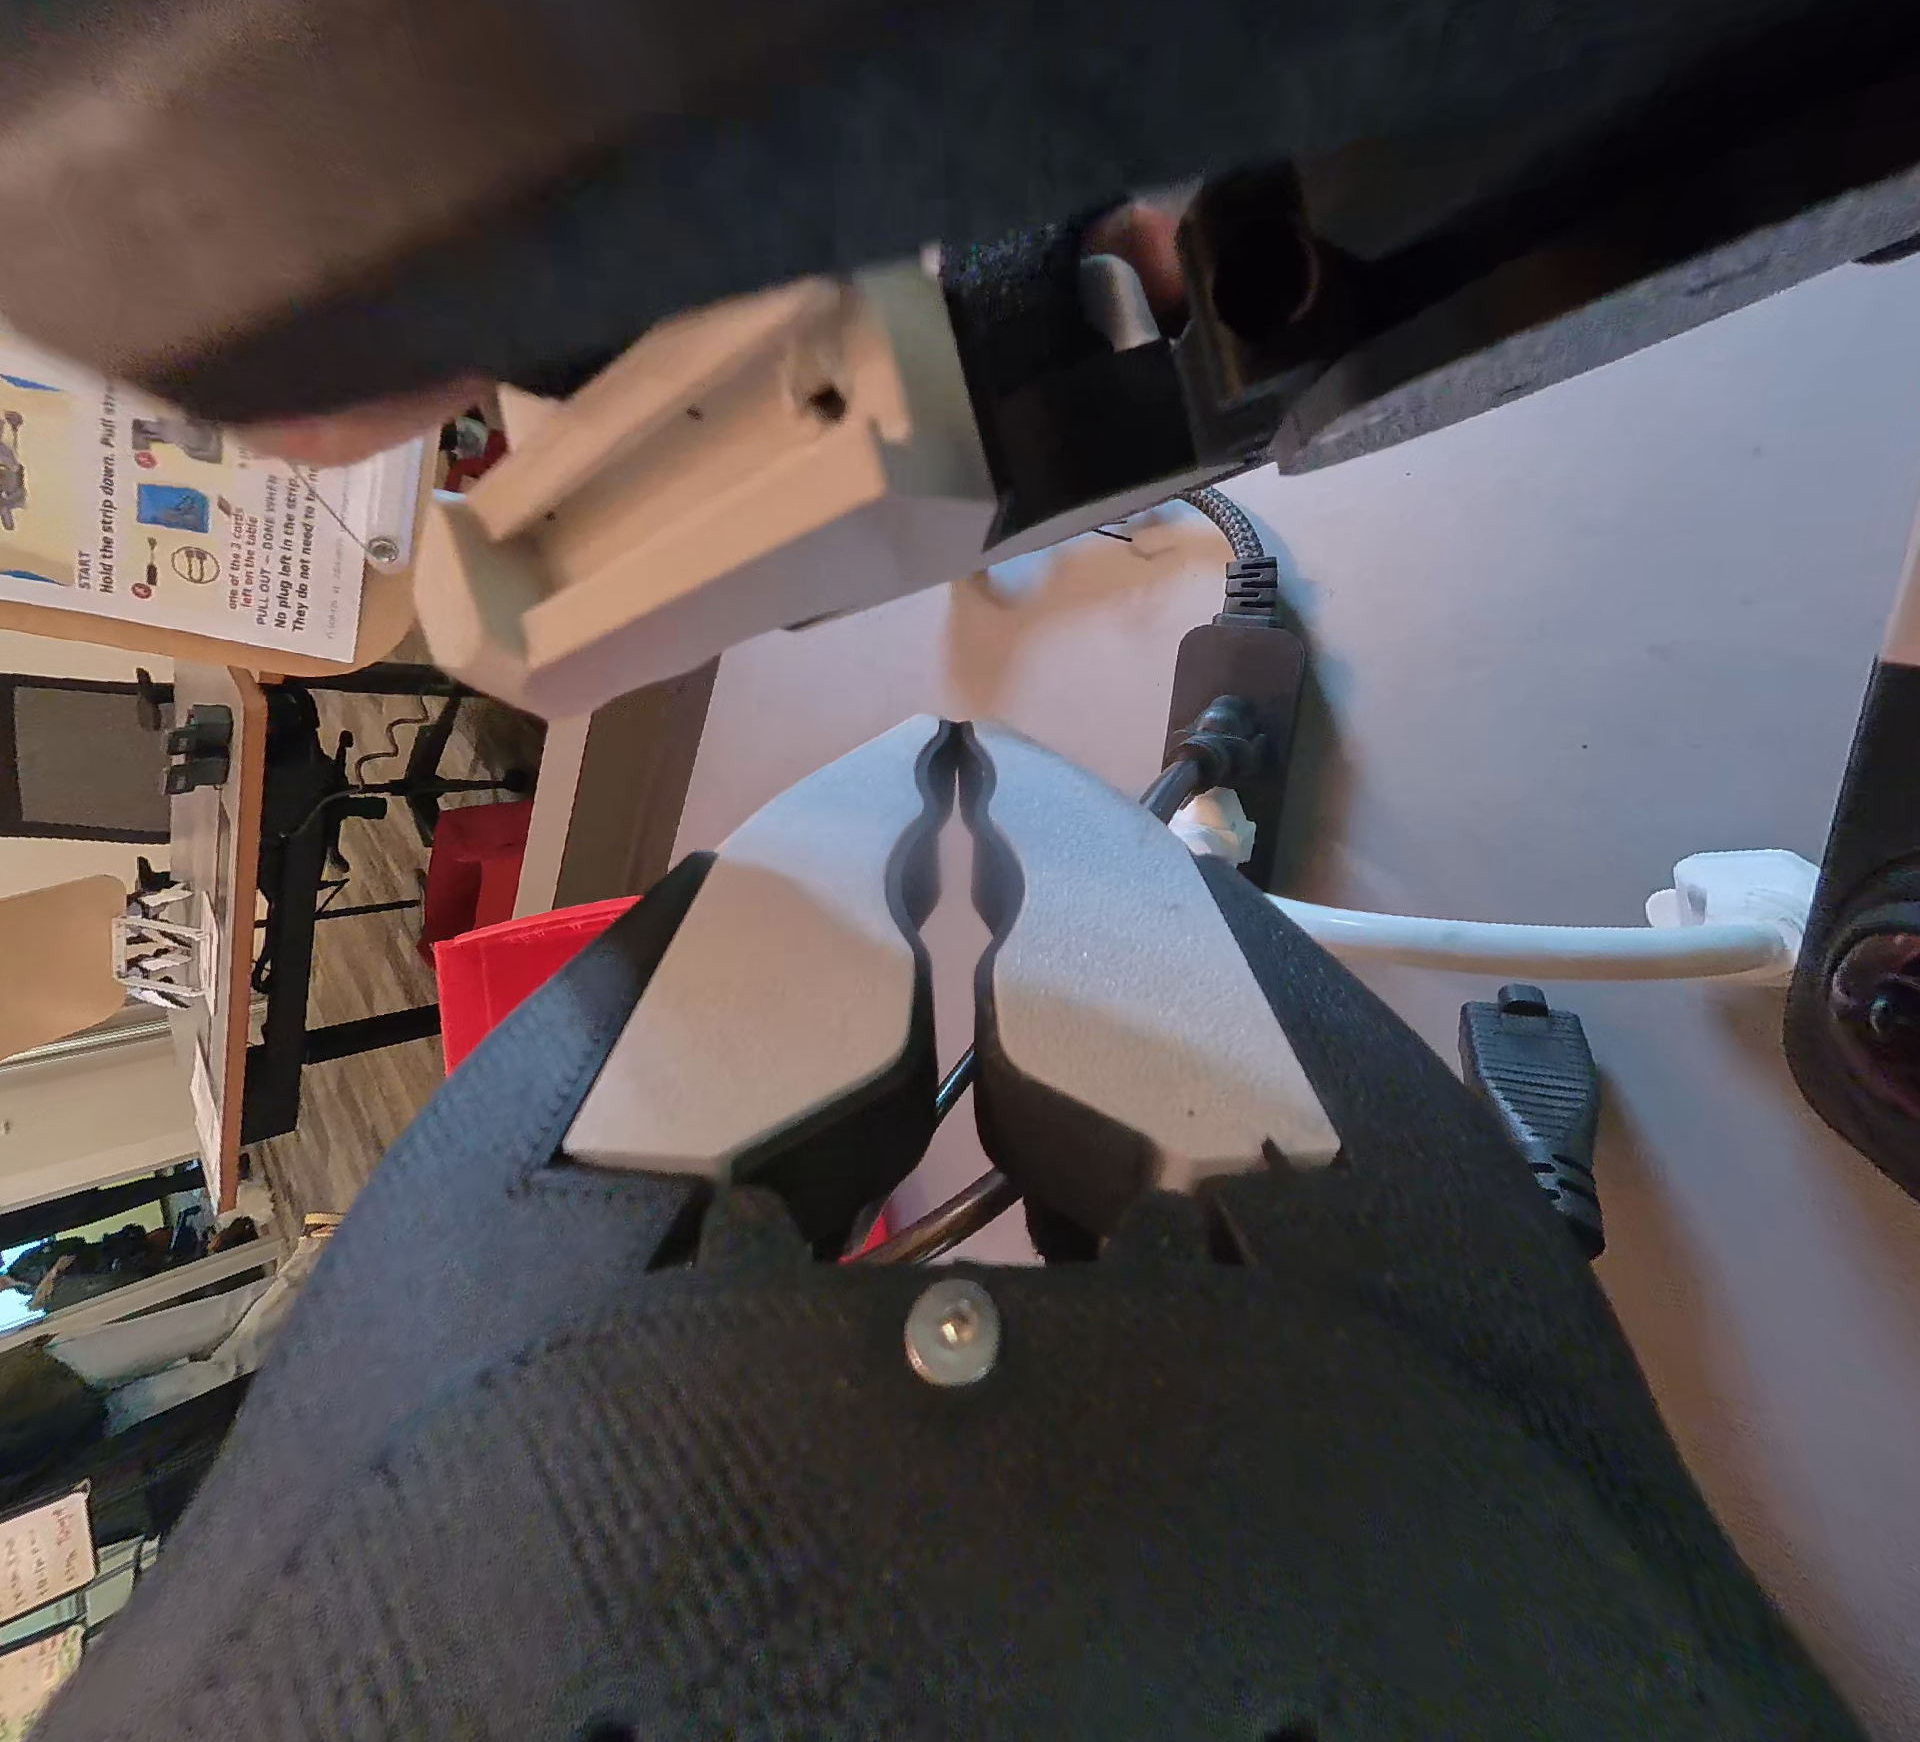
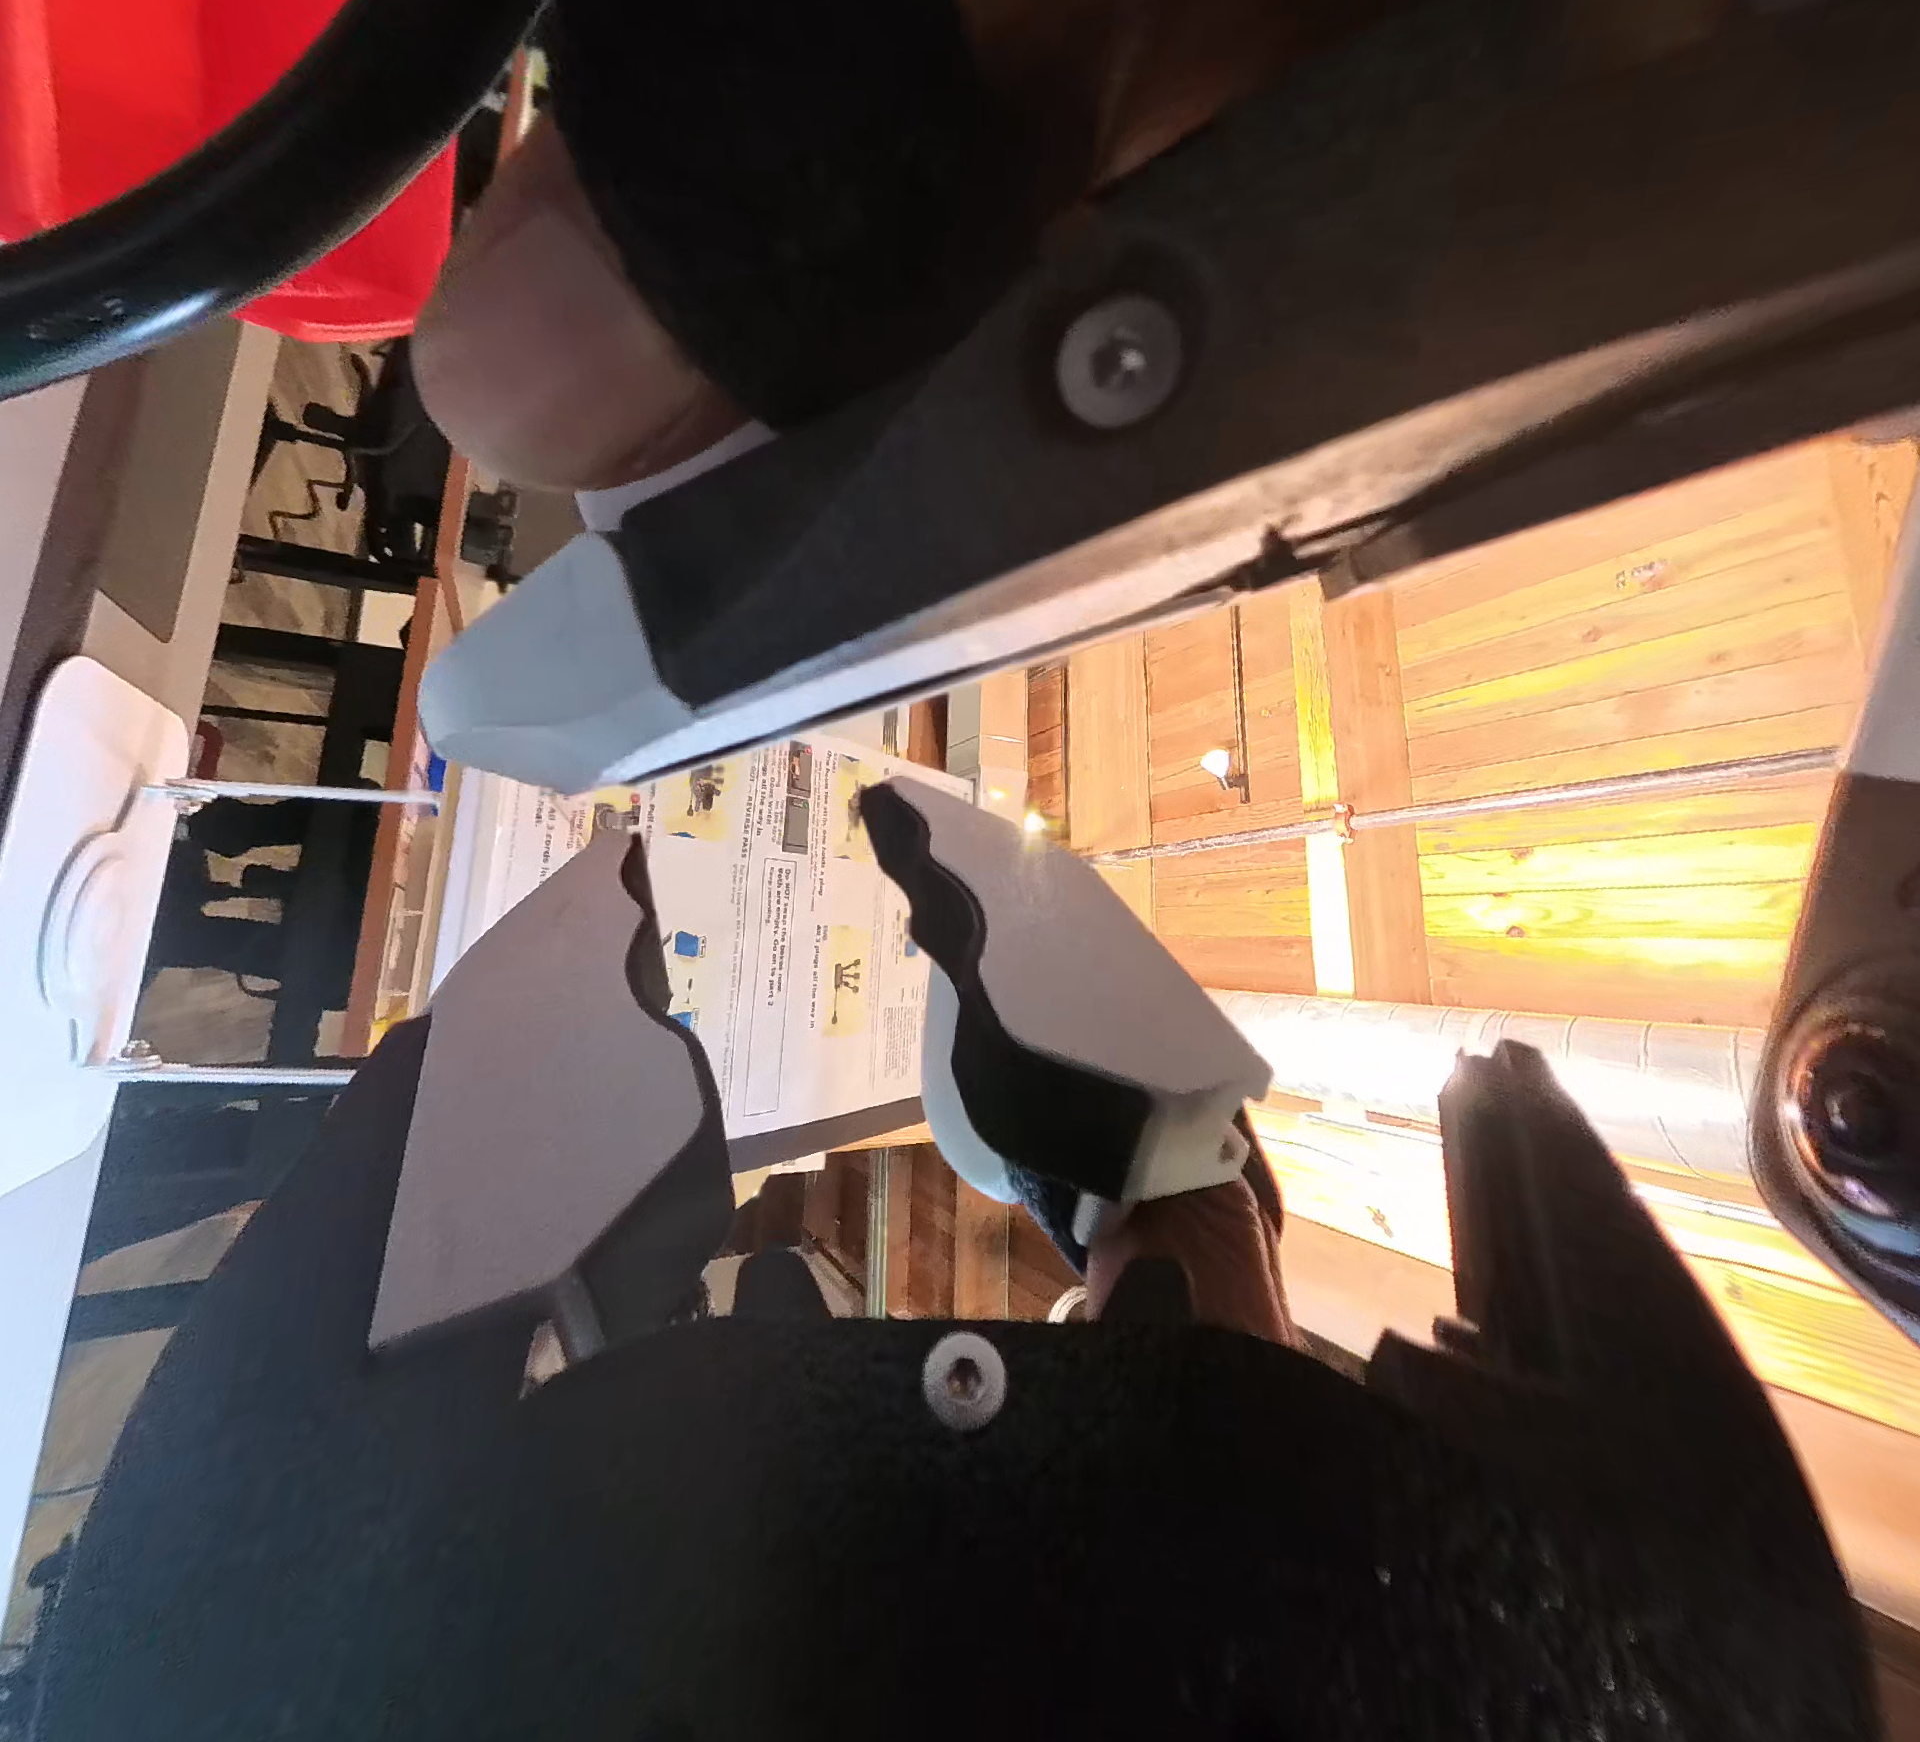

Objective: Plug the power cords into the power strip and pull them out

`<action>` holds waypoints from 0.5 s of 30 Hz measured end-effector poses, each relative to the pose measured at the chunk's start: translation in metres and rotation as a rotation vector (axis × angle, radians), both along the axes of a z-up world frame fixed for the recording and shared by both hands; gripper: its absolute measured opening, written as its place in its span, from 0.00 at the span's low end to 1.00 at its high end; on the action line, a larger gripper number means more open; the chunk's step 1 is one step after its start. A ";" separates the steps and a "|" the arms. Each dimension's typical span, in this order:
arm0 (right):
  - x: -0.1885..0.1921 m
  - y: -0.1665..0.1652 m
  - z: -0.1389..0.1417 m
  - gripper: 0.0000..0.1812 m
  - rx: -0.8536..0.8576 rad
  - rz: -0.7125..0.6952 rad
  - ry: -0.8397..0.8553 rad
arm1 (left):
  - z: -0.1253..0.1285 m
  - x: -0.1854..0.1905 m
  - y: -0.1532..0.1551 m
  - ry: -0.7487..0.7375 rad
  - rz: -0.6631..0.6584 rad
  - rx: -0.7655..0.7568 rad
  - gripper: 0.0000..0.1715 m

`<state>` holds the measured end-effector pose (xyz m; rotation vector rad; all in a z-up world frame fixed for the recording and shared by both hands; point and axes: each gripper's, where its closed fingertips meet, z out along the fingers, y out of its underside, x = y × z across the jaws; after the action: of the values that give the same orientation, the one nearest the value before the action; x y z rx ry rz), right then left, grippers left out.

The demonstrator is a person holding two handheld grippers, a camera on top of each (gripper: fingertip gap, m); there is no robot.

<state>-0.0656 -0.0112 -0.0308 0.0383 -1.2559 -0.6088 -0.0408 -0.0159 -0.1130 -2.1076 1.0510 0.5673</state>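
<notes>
Left wrist view: the left gripper [image 1: 958,736] has its fingers closed on nothing. The strip [image 1: 1236,736] lies on the tabletop [image 1: 1558,601], a black plug [image 1: 1216,736] seated, a white cord [image 1: 1507,949] and black plug [image 1: 1527,1100] loose beside it. Plugs look stiff; likely best gripped by the body, not the limp cord.

Right wrist view: the right gripper [image 2: 748,819] has its fingers wide apart, aimed away from the strip.

A pale table [image 1: 1558,487] carries a dark power strip [image 1: 1236,684], a loose black plug [image 1: 1527,1084] and a white plug [image 1: 1725,903]

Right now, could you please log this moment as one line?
left gripper: shut, empty | right gripper: open, empty | strip: two plugs in | loose black plug on table
</notes>
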 end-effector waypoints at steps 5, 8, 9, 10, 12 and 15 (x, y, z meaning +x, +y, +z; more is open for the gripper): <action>0.006 0.008 0.006 0.56 -0.113 0.005 0.076 | 0.003 -0.006 -0.001 -0.047 -0.007 0.031 0.00; 0.015 0.026 0.005 0.58 -0.372 0.023 0.176 | 0.022 -0.011 0.000 -0.174 -0.044 0.141 0.00; 0.019 0.032 0.004 0.58 -0.458 0.039 0.210 | 0.032 -0.013 -0.001 -0.237 -0.062 0.187 0.00; 0.022 0.036 0.002 0.58 -0.544 0.057 0.236 | 0.041 -0.016 -0.002 -0.303 -0.076 0.227 0.00; 0.029 0.041 0.000 0.58 -0.699 0.101 0.297 | 0.052 -0.029 -0.006 -0.413 -0.083 0.268 0.00; 0.034 0.037 0.000 0.67 -0.876 0.201 0.343 | 0.055 -0.049 -0.012 -0.520 -0.075 0.273 0.00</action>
<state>-0.0320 0.0257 -0.0306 -0.6360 -1.0741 0.1415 -0.0894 -0.0279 -0.0580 -1.8230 0.7048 0.1007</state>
